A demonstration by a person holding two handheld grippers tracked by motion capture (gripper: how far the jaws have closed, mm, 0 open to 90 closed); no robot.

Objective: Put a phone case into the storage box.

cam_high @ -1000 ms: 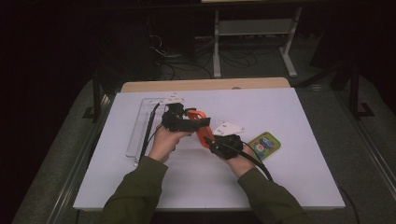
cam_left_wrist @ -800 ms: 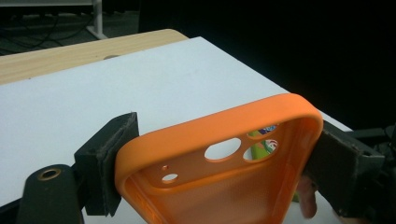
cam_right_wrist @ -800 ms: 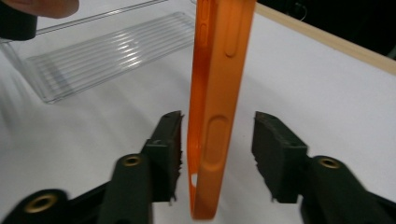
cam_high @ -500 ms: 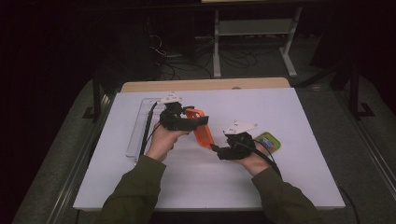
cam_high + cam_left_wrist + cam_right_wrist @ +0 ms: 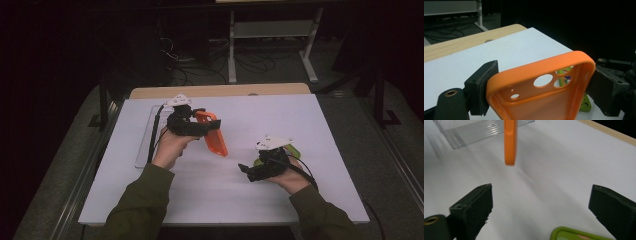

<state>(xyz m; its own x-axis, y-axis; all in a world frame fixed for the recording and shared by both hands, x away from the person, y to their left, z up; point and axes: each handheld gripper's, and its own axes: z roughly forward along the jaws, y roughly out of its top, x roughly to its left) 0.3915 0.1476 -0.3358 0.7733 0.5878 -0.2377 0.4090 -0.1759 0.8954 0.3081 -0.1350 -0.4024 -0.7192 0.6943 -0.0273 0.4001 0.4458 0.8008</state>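
Orange phone case: light, flexible, likely grippy; pinched across its side rims by left hand-held gripper above tabletop. Right hand-held gripper: jaws just opened wide, empty, over green phone.

Olive-green long sleeves cover both forearms. Each hand carries a black gripper, left gripper and right gripper, topped by a pale three-cornered plate, with blocky black jaws, brass-ringed screw holes and a trailing black cable.
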